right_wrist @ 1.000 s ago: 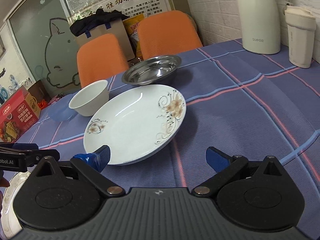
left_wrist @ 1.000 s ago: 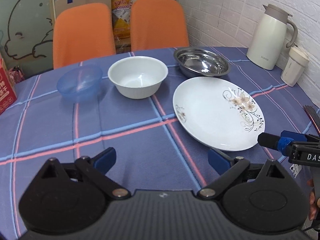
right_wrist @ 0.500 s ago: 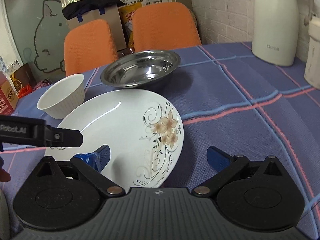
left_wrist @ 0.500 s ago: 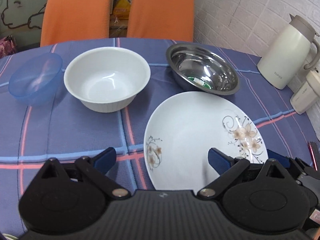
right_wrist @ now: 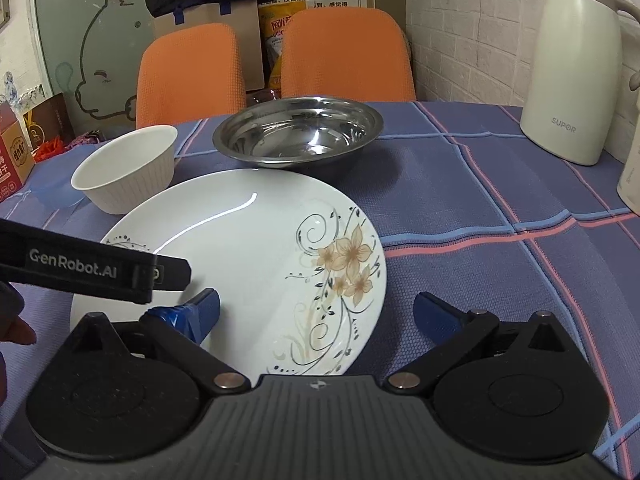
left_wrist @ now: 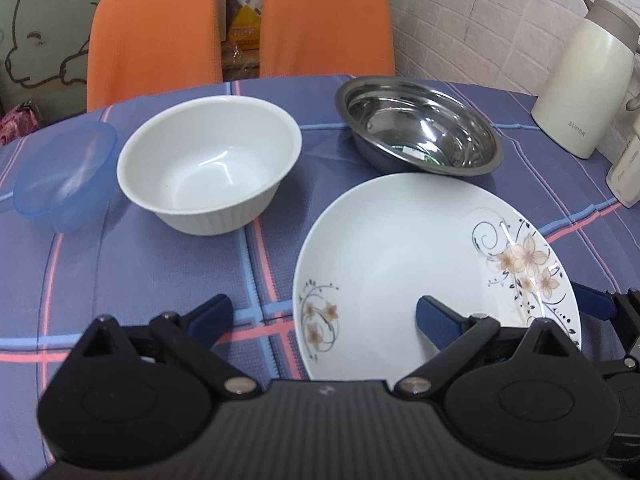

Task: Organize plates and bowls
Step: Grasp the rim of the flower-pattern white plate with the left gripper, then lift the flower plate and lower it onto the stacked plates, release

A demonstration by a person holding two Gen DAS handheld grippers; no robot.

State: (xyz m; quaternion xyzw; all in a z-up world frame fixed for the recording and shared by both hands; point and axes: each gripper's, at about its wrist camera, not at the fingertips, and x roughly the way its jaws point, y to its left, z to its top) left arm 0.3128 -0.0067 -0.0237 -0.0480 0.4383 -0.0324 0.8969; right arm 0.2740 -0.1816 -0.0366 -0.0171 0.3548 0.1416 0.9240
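Note:
A white plate with a flower pattern (left_wrist: 400, 256) (right_wrist: 248, 240) lies flat on the checked tablecloth. My left gripper (left_wrist: 322, 316) is open at its near left rim, with the right fingertip over the plate and the left fingertip over the cloth. My right gripper (right_wrist: 318, 314) is open at the near right rim, its left fingertip over the plate. Behind the plate stand a white bowl (left_wrist: 208, 168) (right_wrist: 128, 172), a steel bowl (left_wrist: 420, 136) (right_wrist: 296, 136) and a blue plastic bowl (left_wrist: 64, 176) (right_wrist: 52, 192). Each gripper shows at the edge of the other's view.
A cream thermos jug (left_wrist: 584, 92) (right_wrist: 576, 80) and a pale cup (left_wrist: 626, 168) stand at the right by the brick wall. Two orange chairs (left_wrist: 156, 36) (right_wrist: 348, 52) stand behind the table. A red box (right_wrist: 12, 152) sits at the far left.
Both grippers have moved forward and down towards the flowered plate, which now reaches in between their fingers. Both stay open and the dishes have not moved.

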